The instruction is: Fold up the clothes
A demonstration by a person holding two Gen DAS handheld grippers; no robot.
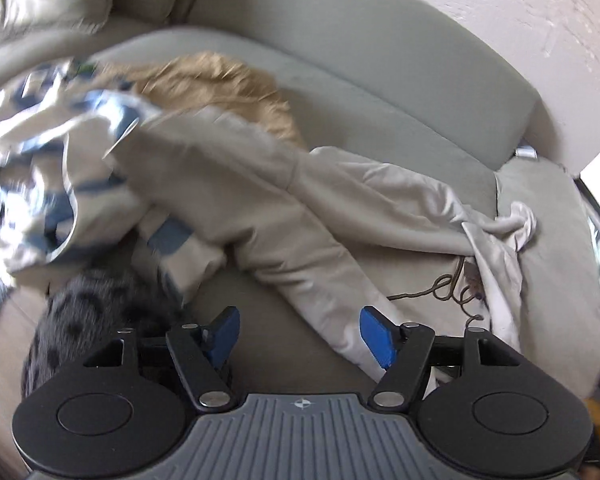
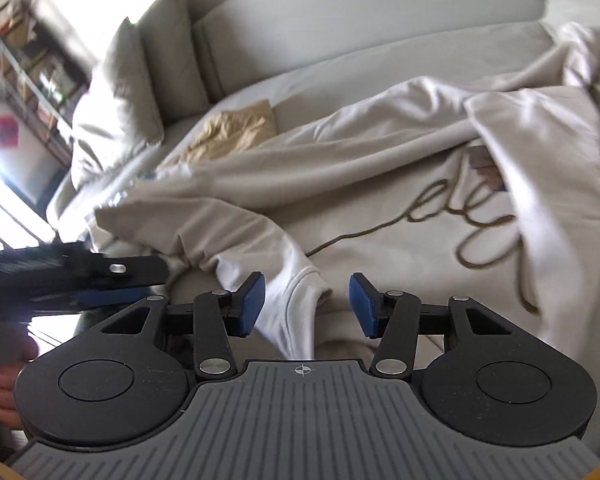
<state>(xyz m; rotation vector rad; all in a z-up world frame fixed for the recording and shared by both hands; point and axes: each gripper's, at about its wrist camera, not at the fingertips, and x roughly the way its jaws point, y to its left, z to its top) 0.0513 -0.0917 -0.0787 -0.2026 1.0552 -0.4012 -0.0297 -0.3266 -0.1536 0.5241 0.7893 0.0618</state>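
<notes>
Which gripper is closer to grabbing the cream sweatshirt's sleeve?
Probably the right gripper: it is open, with the white sleeve cuff lying between its blue pads. The left gripper is open too, but the cream sweatshirt only reaches its right pad, with sofa cushion between.

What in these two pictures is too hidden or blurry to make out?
- Brown script on the beige sweatshirt: a fold covers its end in both views.
- Blue-patterned cloth, left view: motion blur.
- Dark spotted item, left view: behind the left tool.
- Shelves, right view: blurred, glare.
- Cuff between the right tool's pads: contact unclear.
</notes>
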